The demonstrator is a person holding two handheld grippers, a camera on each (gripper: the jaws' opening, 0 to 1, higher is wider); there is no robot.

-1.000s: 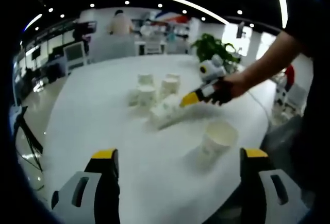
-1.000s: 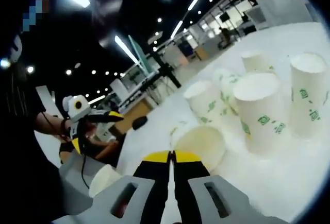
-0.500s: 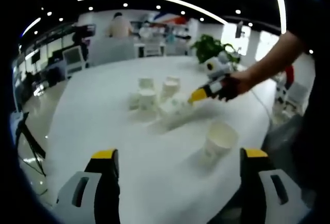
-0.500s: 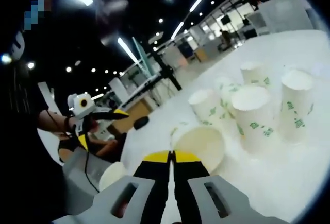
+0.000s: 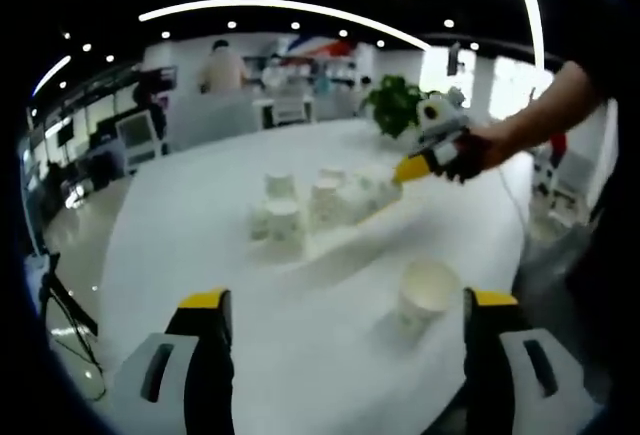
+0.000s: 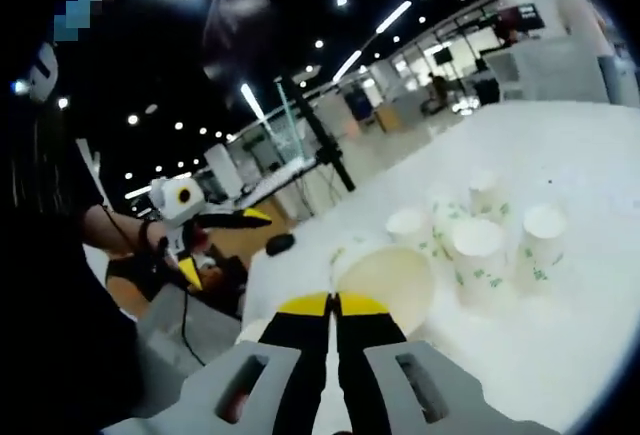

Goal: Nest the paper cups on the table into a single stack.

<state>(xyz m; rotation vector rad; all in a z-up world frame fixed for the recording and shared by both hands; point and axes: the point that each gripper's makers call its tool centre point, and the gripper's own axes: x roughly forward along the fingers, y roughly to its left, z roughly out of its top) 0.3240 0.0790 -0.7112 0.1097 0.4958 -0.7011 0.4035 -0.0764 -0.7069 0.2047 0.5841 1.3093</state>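
Left hand-held gripper (image 5: 340,335): nearest item in the left gripper view, jaws rising at 7 and 5 o'clock, spread wide with nothing between them. It hangs over the near edge of the counter (image 5: 180,245), likely parked there in readiness for the next cup.

Lone paper cup (image 5: 424,295): upright, mouth up, at about 4 o'clock, just ahead of the right-hand jaw and well apart from the rest. Judged the nearest candidate for the open jaws.

Cup cluster (image 5: 300,205): near the centre, several white cups standing close together, some upright, one or two seemingly tipped; exact contacts too small to tell. Not yet gathered into a single stack.

Right hand-held gripper (image 5: 410,167): at 2 o'clock, held out by the person's hand (image 5: 470,152), yellow tips against a cup at the cluster's right end.

Potted plant (image 5: 392,105): beyond the counter at 1 o'clock. Office background further off.

Right hand-held gripper, own view (image 6: 333,305): yellow tips pressed together on the near rim of a held cup (image 6: 385,280), which lies tilted with its open mouth toward the camera. A rim pinch would leave the base free to drop into another cup.

Standing cups (image 6: 480,250): at 3 o'clock, beyond the held cup, green-printed, mouths up.

Left hand-held gripper, far side (image 6: 225,230): at 9 o'clock, jaws parted.
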